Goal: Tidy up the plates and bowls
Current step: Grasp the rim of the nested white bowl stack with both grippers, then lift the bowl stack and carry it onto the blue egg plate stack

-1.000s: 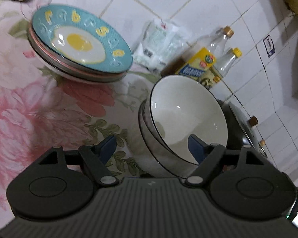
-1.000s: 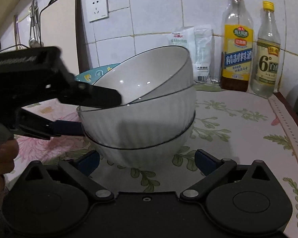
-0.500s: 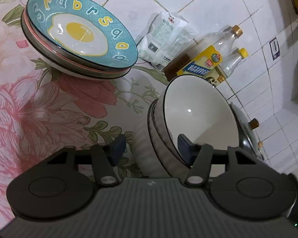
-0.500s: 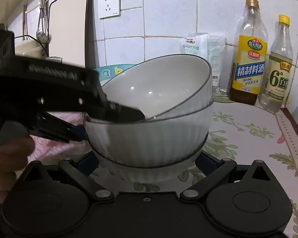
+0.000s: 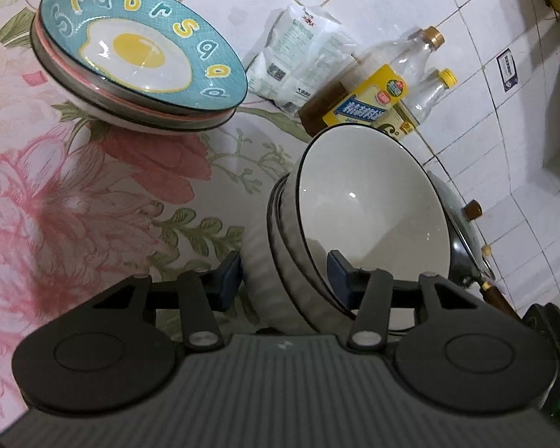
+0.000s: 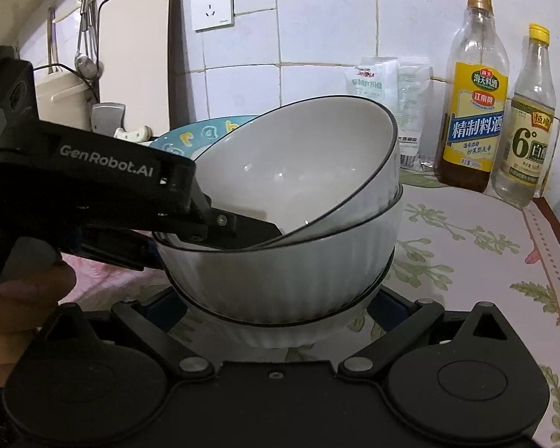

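While the stack of white ribbed bowls (image 6: 280, 272) stands upright on the flowered worktop (image 5: 93, 201), the top bowl (image 6: 298, 171) is seen tilted in it, its mouth raised toward the tiled wall side and its low edge turned toward the left claw (image 5: 283, 274). That claw's jaws have just been closing; one blue pad (image 5: 229, 274) is set against the ribbed outer wall and the other is placed inside the top bowl, so the bowl walls are held pinched between them. In the right wrist view the left claw is seen reaching in from the left, carried by a hand (image 6: 22, 321), with one finger lying over the rim. The right claw (image 6: 276, 315) is spread wide to either side of the lowest bowl's base; whether its pads touch cannot be told, since both are largely hidden behind the bowl. A stack of plates (image 5: 138, 59) topped by a teal fried-egg plate lies well apart toward the wall, tipped slightly. Two bottles (image 6: 474, 112) and a white packet (image 6: 388, 97) are stood against the tiles. A dark pan (image 5: 463, 239) is mostly hidden behind the bowls.
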The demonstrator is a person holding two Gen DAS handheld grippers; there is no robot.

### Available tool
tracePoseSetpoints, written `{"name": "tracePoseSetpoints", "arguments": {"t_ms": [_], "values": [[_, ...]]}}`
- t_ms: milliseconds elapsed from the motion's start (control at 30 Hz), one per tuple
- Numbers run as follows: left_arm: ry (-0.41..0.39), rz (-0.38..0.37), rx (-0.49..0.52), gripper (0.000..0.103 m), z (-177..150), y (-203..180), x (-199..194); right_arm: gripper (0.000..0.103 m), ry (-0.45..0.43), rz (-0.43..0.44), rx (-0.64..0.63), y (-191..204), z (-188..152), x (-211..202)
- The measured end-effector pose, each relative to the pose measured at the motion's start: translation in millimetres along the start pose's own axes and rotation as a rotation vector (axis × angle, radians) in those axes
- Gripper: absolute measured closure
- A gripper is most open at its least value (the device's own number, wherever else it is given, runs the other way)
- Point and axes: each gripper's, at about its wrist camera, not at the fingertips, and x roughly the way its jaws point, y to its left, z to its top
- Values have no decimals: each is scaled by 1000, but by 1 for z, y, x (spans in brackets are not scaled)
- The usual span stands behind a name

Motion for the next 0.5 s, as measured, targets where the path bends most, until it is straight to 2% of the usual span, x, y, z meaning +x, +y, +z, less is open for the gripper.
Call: {"name": "tracePoseSetpoints", "arguments": {"t_ms": [300,500], "values": [[-6,34,75,55,-14,-21,-39,0,-26,1,15,25,-1,-32],[-54,53,107,55,-17,-32,-75,0,-39,18,-11,43,8,-50]]}}
